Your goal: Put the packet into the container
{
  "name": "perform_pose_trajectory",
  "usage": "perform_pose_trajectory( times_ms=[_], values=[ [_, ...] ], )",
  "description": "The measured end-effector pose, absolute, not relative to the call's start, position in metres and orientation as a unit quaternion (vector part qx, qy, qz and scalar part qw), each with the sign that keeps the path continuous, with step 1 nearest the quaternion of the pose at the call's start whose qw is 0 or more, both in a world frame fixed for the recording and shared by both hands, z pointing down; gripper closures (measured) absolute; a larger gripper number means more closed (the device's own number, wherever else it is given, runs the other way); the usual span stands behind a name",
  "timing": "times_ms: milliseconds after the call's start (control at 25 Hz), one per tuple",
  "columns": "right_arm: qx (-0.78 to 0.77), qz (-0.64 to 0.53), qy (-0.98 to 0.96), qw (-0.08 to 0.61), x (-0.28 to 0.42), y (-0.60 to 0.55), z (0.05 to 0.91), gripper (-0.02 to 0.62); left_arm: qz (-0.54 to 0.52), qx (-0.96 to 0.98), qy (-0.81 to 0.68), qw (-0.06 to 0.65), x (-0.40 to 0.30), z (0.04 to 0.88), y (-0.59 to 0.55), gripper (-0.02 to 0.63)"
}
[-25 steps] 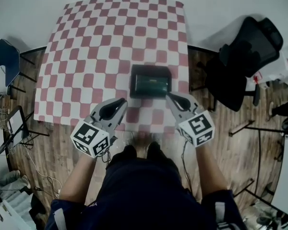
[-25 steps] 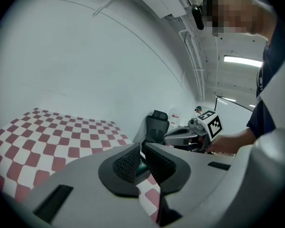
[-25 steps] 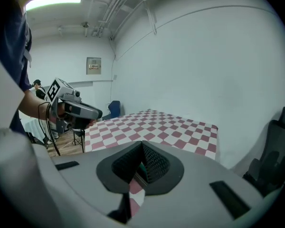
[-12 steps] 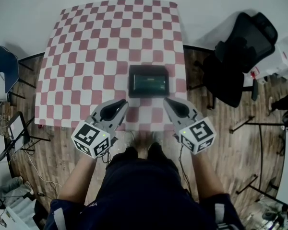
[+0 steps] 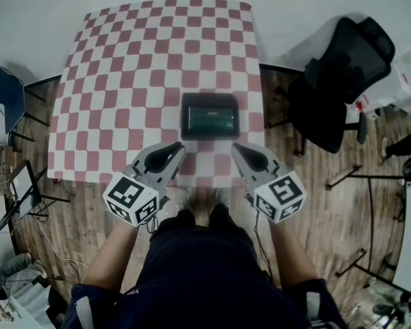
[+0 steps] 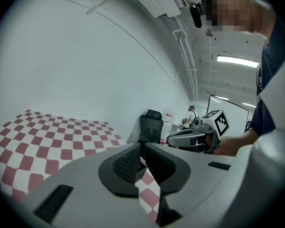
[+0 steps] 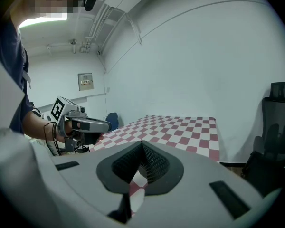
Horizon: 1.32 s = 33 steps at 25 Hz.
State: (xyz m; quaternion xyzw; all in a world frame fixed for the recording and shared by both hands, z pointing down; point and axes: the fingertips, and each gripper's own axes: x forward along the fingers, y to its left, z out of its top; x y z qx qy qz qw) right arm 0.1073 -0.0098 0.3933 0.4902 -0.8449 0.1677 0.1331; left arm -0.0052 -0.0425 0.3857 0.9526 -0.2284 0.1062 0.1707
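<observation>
Green-faced and flat, the thin packet (image 5: 210, 119) appeared to lie already inside the black rectangular container (image 5: 185, 115) on the red-and-white checked worktop (image 5: 123, 81). It looked light, pliable and probably slick, best pinched by one edge if it needed reseating. The left gripper (image 5: 177, 145) and right gripper (image 5: 235, 147) hovered at the near edge, jaws closed together on nothing.

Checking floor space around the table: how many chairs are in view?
2: a black office chair right of the table, a blue chair at its left. Others may be hidden beyond the frame.
</observation>
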Motion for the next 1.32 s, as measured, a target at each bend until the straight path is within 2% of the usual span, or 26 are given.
perform_pose_trajectory(
  times_ms=[1320],
  values=[
    [0.481, 0.171, -0.845, 0.160, 0.106, -0.022, 0.406, 0.580, 0.106, 0.949, -0.236, 0.180, -0.004, 0.396, -0.050, 0.555]
  ],
)
